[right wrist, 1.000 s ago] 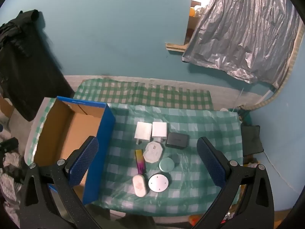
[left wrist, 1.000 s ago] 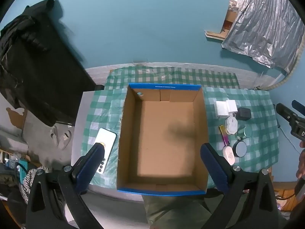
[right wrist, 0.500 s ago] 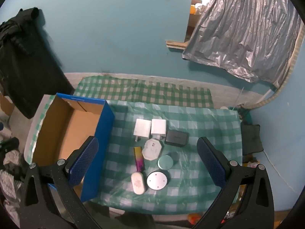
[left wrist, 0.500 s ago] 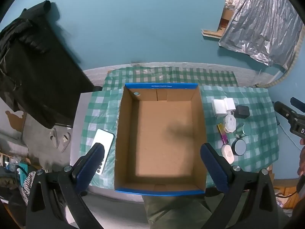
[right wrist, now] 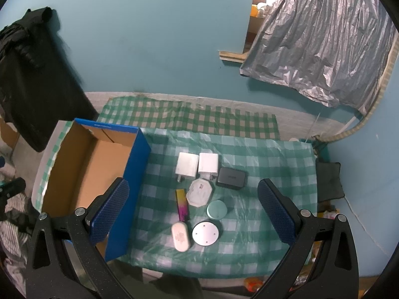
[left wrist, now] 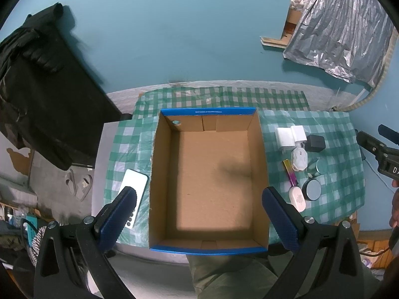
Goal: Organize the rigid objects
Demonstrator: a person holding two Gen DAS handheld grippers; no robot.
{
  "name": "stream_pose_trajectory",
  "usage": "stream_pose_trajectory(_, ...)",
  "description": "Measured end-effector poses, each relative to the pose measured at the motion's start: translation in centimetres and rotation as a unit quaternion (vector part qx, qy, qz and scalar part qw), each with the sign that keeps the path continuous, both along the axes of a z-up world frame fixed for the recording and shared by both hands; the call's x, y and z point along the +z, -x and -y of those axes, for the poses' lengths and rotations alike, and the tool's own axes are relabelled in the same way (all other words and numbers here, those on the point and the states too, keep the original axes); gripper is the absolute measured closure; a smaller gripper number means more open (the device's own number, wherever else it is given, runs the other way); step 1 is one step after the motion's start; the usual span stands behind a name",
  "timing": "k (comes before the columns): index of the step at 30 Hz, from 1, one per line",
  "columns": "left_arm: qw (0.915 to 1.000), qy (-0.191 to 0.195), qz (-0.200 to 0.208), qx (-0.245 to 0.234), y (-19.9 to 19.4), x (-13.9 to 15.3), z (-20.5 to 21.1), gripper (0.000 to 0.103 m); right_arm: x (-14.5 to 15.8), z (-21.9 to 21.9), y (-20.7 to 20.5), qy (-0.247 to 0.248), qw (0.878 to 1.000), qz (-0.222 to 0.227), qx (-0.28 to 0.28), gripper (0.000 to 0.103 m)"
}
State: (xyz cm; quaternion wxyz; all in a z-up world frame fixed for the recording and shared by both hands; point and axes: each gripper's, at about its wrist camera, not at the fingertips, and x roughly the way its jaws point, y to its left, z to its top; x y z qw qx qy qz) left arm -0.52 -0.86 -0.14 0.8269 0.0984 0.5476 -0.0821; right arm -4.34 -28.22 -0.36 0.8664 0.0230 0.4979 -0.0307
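Both the left gripper (left wrist: 199, 214) and the right gripper (right wrist: 193, 209) are held wide, gripping nothing. A phone (left wrist: 133, 186) lies left of the box (left wrist: 258, 154); small items are clustered right of it.

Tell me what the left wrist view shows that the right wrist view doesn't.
Only the left wrist view shows the phone lying left of the box, and the box's whole bare floor. Only the right wrist view shows the box's blue outer side and the dark cushion beyond the table's right edge. Both show the checked cloth, the two white chargers, the black block and the round tins.
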Motion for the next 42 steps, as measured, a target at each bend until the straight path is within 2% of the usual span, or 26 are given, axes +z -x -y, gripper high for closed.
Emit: stream_pose_trajectory(42,0.9999,0.000,-0.001,-0.013,0.42,-0.12,0.26,0.002,-0.56,-0.14,0.46,0.000,1.000,-0.010,0.002,0.001)
